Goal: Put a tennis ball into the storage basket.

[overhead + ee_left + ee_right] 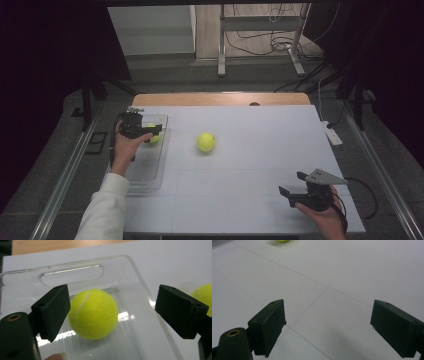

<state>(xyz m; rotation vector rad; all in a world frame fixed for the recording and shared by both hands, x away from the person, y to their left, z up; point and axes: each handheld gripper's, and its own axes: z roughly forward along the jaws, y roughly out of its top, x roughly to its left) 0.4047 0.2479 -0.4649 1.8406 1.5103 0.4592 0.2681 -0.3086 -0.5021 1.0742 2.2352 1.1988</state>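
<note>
Left of centre in the high view, inside a clear plastic tray [150, 172], sits a yellow-green tennis ball [153, 134], and the left gripper [142, 131] is poised right over it. From the left gripper view the ball [93, 314] lies on the tray's ribbed floor just below the handle slot in the tray [71, 272] end wall, with the two black fingers [53, 311] standing wide on either side, neither pad pressing on the felt; the one on the picture's left is close to it, the other well off. The step in hand looks like a release into the tray, so the sound way to finish is to lift straight up and clear, keeping both fingers off the ball so it does not get nudged and roll along the smooth plastic. It looks fuzzy, round and light, with a pale seam curving across its top, and it would likely roll at any touch. A second ball [206, 142] rests on the white counter [250, 200] near the middle of the frame, well apart from the tray. At lower right, the right gripper [292, 186] is held low over bare counter, its fingers [270, 326] spread wide with nothing between them.
</note>
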